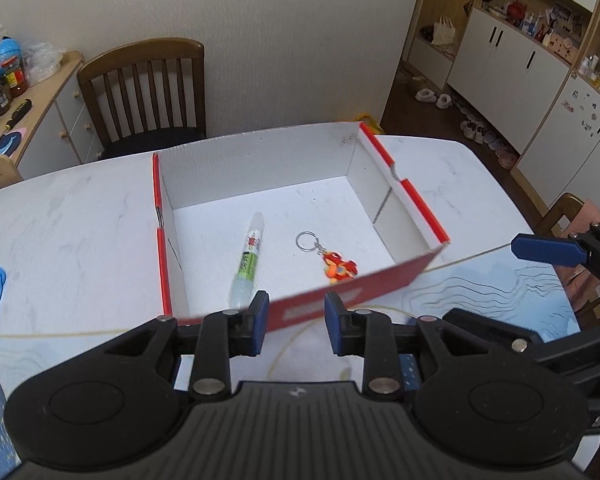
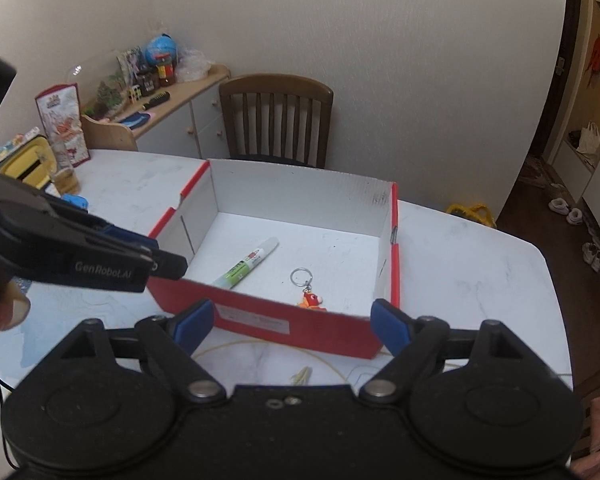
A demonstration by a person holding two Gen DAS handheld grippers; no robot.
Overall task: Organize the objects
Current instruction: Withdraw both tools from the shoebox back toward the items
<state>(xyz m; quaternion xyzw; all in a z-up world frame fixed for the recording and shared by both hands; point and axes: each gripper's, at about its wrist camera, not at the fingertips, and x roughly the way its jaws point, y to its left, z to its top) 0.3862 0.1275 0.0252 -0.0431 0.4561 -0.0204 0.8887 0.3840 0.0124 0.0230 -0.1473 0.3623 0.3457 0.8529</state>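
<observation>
A red cardboard box (image 1: 384, 280) with a white inside sits on the white table (image 1: 68, 224). In it lie a green and white glue pen (image 1: 247, 256) and an orange-red keychain figure (image 1: 339, 266) on a metal ring. My left gripper (image 1: 294, 322) is open and empty just in front of the box's near wall. My right gripper (image 2: 292, 326) is open wide and empty, also before the near wall (image 2: 284, 326). The pen (image 2: 246, 264) and keychain (image 2: 310, 298) show in the right wrist view too. The left gripper (image 2: 156, 256) shows at the left there.
A wooden chair (image 1: 148, 92) stands behind the table by the wall. A sideboard (image 2: 180, 108) with clutter is at the back left. A yellow container and a drinks carton (image 2: 62, 128) stand at the table's left. A yellow string (image 2: 260, 346) lies near me. Cabinets (image 1: 512, 56) stand right.
</observation>
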